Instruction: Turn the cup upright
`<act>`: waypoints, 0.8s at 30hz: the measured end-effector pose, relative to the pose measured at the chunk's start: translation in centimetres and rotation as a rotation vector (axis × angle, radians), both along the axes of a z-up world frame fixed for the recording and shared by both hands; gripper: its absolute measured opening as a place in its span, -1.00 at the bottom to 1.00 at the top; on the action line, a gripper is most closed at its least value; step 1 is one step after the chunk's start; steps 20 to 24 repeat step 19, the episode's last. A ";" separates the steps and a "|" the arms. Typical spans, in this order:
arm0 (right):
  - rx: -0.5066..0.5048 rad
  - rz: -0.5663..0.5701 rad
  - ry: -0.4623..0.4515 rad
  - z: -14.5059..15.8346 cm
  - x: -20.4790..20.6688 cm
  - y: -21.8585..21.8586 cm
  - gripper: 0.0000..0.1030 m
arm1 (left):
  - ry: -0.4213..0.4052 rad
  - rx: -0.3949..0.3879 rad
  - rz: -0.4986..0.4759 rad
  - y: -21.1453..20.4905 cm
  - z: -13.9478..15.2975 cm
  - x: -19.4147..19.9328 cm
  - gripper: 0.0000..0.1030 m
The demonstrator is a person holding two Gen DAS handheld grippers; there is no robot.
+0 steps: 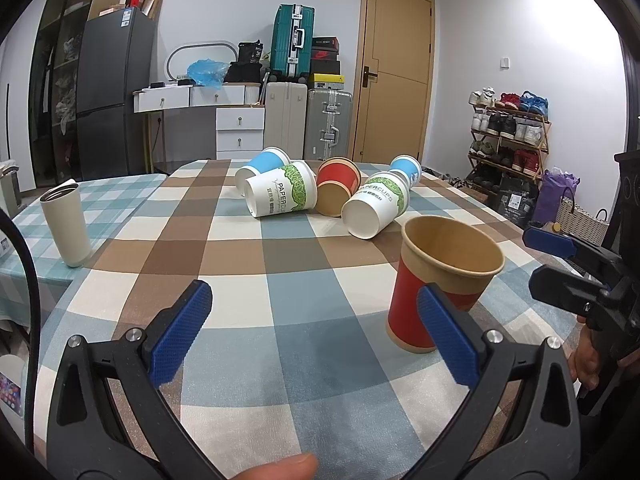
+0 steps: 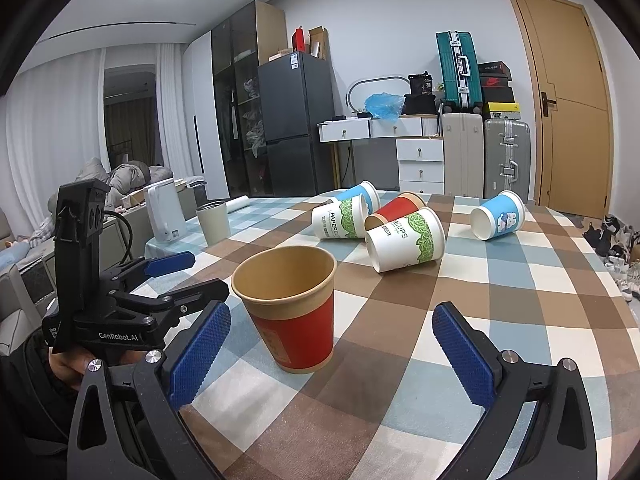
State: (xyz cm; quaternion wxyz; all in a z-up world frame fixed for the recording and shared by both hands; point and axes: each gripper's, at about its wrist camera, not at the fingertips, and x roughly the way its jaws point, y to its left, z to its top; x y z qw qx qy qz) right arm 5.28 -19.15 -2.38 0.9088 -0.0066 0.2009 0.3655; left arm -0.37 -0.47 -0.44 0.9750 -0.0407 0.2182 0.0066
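Red-sleeved paper cup (image 2: 290, 308) stands upright at centre frame on my checked tabletop (image 2: 400, 320); left hand-held gripper (image 1: 316, 332) and right hand-held gripper (image 2: 332, 344) both gape, empty.

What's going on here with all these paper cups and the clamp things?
A person holds a hand-held claw in each hand and is setting tipped-over paper cups upright on the checked tablecloth. One red cup already stands upright near both claws. The left claw and the right claw are both open and hold nothing. Five more cups still lie on their sides farther back: two green-leaf ones, two blue ones and another red one.
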 end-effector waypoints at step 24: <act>-0.004 0.002 0.000 -0.1 0.0 0.1 1.00 | -0.003 0.000 0.001 0.2 0.0 -0.1 0.99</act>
